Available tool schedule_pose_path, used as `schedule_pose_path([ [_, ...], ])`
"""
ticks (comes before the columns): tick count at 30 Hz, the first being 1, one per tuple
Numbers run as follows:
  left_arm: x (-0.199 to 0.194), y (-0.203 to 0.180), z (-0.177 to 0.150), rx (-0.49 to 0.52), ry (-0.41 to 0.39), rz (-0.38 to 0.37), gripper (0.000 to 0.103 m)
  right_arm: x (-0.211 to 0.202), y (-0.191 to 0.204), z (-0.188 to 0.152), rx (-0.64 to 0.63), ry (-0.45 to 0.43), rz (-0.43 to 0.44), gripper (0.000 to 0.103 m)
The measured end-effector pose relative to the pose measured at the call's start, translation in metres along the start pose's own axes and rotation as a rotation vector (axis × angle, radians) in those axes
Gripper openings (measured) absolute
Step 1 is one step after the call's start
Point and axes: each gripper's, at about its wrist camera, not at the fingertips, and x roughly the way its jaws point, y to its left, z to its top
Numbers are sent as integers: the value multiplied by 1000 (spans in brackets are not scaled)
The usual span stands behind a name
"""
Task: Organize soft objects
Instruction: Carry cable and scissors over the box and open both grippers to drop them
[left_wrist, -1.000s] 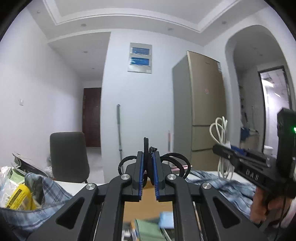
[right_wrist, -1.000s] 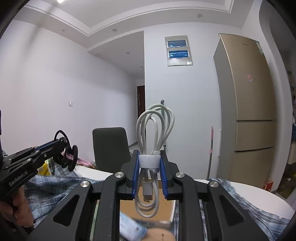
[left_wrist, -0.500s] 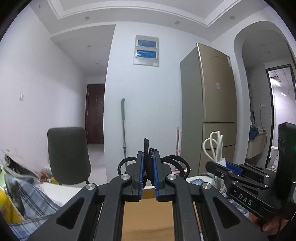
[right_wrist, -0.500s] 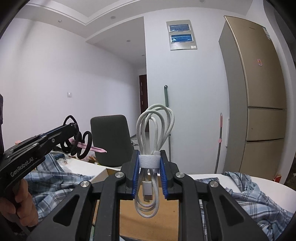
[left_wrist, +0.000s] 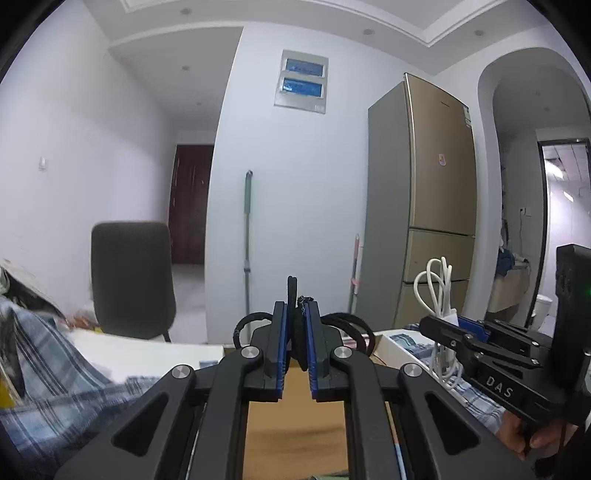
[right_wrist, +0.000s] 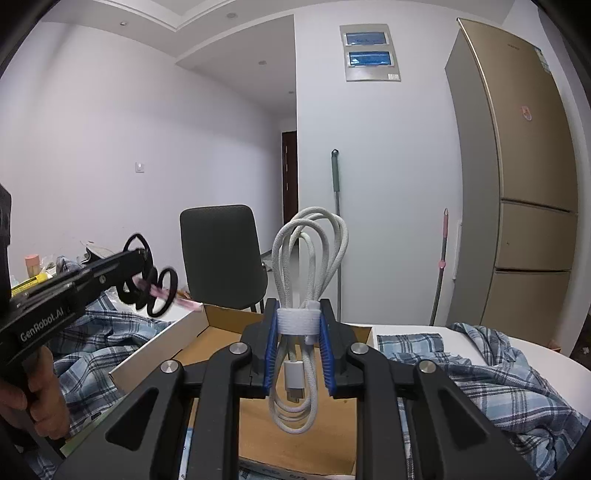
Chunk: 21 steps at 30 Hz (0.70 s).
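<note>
My left gripper (left_wrist: 296, 314) is shut on a bunch of black hair ties (left_wrist: 296, 295); their loops stick out on both sides of the fingers. It also shows at the left of the right wrist view (right_wrist: 144, 269) with the hair ties (right_wrist: 162, 286). My right gripper (right_wrist: 298, 317) is shut on a coiled white cable (right_wrist: 308, 258) bound by a white strap, held upright. The cable also shows at the right of the left wrist view (left_wrist: 437, 291). Both are held above an open cardboard box (right_wrist: 221, 321).
A blue plaid shirt (right_wrist: 491, 373) lies over the white table around the box, also on the left (left_wrist: 48, 373). A dark chair (right_wrist: 221, 254) stands behind the table. A tall fridge (right_wrist: 517, 184) and a mop (right_wrist: 336, 221) stand at the far wall.
Both grippers have tilted and moved forward, so the box now lies below them. Each keeps its hold.
</note>
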Motion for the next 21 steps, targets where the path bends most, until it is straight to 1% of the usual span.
schedule_pose_path([
  [3, 2, -4, -2, 24, 3, 10, 10, 5, -2, 0, 6, 23, -3, 19],
  [8, 4, -5, -4, 26, 19, 10, 10, 11, -3, -1, 3, 45, 13, 20],
  [10, 3, -5, -4, 17, 17, 9, 10, 11, -2, -1, -1, 47, 15, 22],
  [12, 2, -4, -6, 17, 14, 11, 10, 12, -2, -2, -1, 57, 15, 29],
  [13, 2, -5, -6, 18, 15, 12, 10, 13, -2, -2, 0, 60, 13, 38],
  [14, 3, -5, -7, 19, 19, 13, 10, 13, -1, -1, 0, 58, 10, 44],
  [18, 3, -5, -7, 15, 31, 9, 10, 12, -1, -1, -6, 55, 2, 45],
  [21, 9, -5, -7, 11, 69, 9, 11, 13, -1, -1, -1, 64, -2, 45],
])
